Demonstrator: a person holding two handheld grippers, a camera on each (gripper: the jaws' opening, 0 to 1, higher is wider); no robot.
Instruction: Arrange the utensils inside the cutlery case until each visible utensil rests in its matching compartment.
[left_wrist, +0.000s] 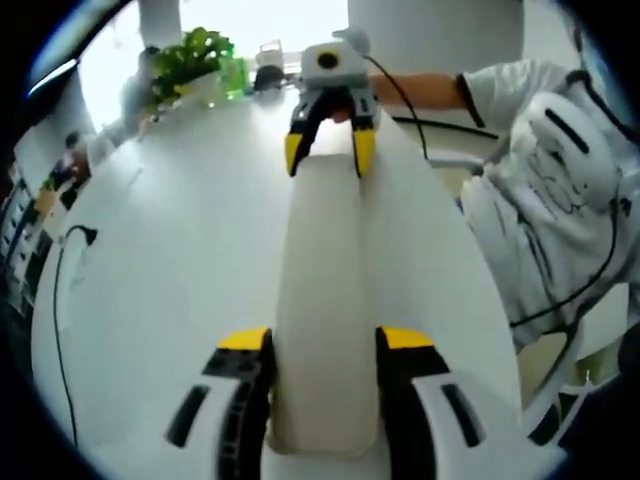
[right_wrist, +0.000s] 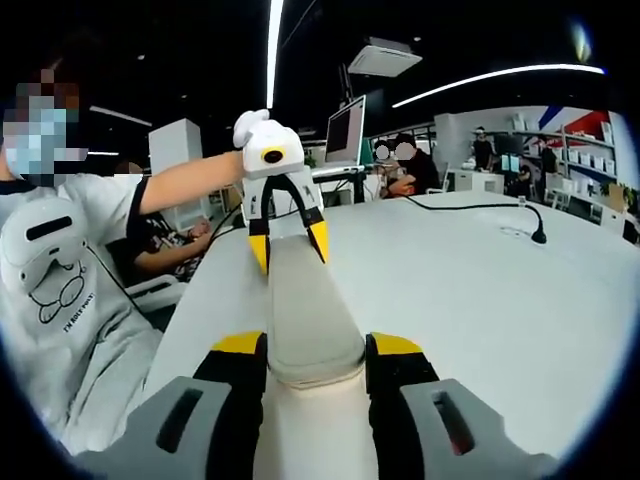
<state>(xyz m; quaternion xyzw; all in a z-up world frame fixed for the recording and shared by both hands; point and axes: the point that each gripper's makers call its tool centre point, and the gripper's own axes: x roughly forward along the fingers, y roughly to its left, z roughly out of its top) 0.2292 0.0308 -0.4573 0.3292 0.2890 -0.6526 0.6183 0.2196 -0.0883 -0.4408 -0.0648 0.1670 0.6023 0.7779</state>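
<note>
Cutlery case (left_wrist: 325, 300), a long cream-white closed plastic box, hangs above the round white table (left_wrist: 170, 270), and we hold it by both ends. Our left gripper (left_wrist: 325, 375) is clamped on the near end in the left gripper view, its yellow-tipped jaws pressed against the case's two sides. Our right gripper (right_wrist: 315, 375) clasps the other end the same way. No utensils are visible, and we cannot tell whether the lid is latched. We judge this an early step: bringing the case into place before any sorting. Next, we should lower it flat onto the table, keep it level, release one end, and open it to expose the compartments.
</note>
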